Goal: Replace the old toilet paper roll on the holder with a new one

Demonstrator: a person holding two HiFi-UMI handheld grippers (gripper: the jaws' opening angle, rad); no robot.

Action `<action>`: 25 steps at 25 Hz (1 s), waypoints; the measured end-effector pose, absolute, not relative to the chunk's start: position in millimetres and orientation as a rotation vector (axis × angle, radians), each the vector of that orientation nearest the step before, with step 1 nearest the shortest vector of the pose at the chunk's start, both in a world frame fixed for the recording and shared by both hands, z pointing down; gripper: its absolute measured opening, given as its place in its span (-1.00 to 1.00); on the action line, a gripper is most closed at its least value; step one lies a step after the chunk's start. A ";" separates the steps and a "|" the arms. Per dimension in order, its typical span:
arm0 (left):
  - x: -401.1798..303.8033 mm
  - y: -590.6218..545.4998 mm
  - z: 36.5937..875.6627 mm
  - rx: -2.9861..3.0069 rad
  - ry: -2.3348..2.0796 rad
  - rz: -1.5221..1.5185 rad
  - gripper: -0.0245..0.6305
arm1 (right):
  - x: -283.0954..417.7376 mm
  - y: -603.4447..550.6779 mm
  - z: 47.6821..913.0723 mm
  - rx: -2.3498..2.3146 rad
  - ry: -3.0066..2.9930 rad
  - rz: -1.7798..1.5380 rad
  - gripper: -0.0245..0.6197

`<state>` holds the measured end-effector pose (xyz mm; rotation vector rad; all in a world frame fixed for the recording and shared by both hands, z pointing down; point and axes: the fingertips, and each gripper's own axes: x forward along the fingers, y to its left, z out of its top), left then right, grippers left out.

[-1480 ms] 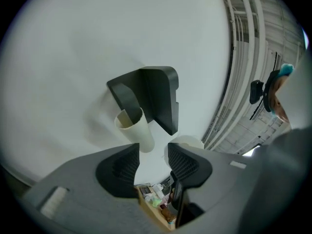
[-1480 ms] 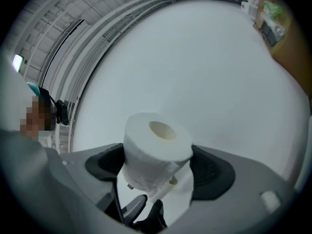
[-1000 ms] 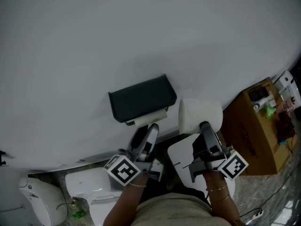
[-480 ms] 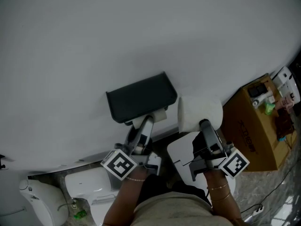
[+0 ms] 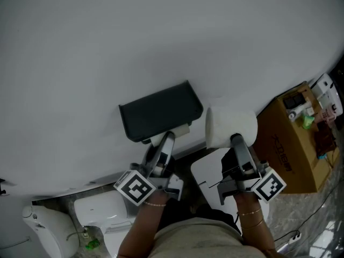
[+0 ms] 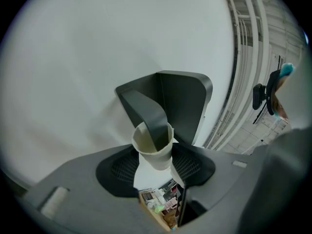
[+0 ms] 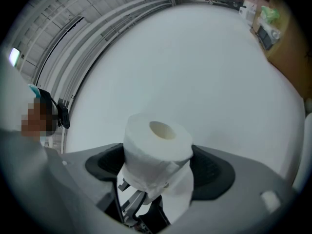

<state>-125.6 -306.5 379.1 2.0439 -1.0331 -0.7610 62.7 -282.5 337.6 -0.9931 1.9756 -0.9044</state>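
Nearest me, the right gripper [image 5: 235,140] has its jaws clamped on the new roll [image 7: 157,139]. It's full and white, held up just to the right of the holder but not on it yet.

The left gripper [image 6: 155,165] is tucked in under the holder [image 5: 158,112]. Its jaws have just been closing in on the old roll [image 6: 153,146], which is basically a bare cardboard tube with a scrap of paper. The pads look to touch it on both sides, so I'd call that a grip. The tube is on the holder's arm though, you can see the dark arm running right through it.

The holder itself sits on the plain white wall [image 5: 161,36].

So early days, I reckon: new roll ready, old one grabbed but not off. Pulling it off and sliding the new one on are both left.
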 end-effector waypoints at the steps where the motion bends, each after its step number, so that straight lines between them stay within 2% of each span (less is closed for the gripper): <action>1: -125.3 -306.7 378.9 2.044 -1.032 -0.761 -0.26 | 62.4 -282.8 338.2 -0.997 1.980 -0.903 0.40; 25: -92.6 -314.4 369.7 2.097 -0.930 -0.724 -0.27 | 70.5 -278.1 340.1 -1.040 1.998 -0.869 0.39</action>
